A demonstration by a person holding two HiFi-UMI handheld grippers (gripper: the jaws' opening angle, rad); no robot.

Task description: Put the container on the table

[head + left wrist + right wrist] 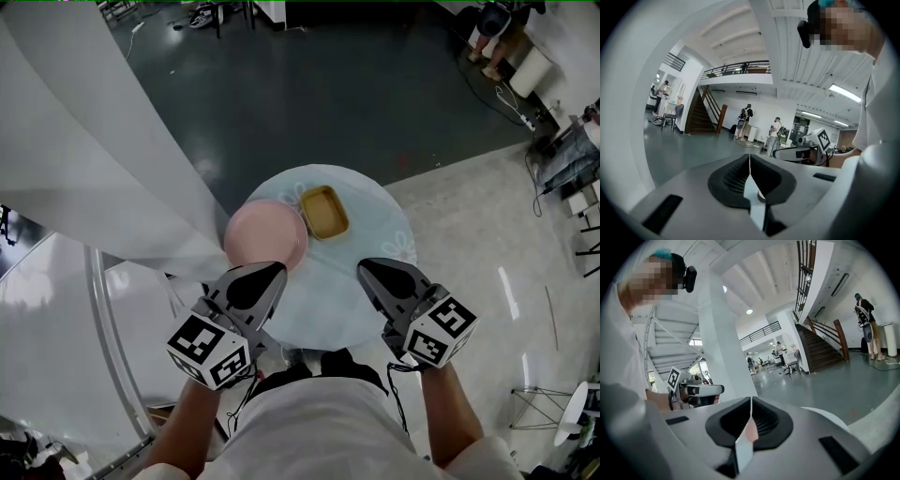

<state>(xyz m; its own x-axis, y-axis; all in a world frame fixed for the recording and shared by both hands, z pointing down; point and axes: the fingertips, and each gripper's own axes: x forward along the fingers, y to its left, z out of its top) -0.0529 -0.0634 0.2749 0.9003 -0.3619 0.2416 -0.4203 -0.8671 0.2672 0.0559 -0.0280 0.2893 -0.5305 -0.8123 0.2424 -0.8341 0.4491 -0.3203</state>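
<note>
A small yellow square container [324,212] rests on the round pale-blue table [337,291], next to a pink plate [266,234] on its left. My left gripper [275,269] hovers at the plate's near edge, jaws shut and empty. Level with it, my right gripper [364,267] is held over the table's near right part, also shut on nothing. Both gripper views look out across the hall, not at the table. The left gripper [749,161] sees the right one's marker cube [823,138]. The right gripper [751,404] sees the left one [689,389].
A large white curved structure [84,178] rises close on the left of the table. Dark floor lies beyond it, light floor to the right. A white stool [572,412] stands at the lower right. People [745,117] stand far off in the hall near a staircase [820,341].
</note>
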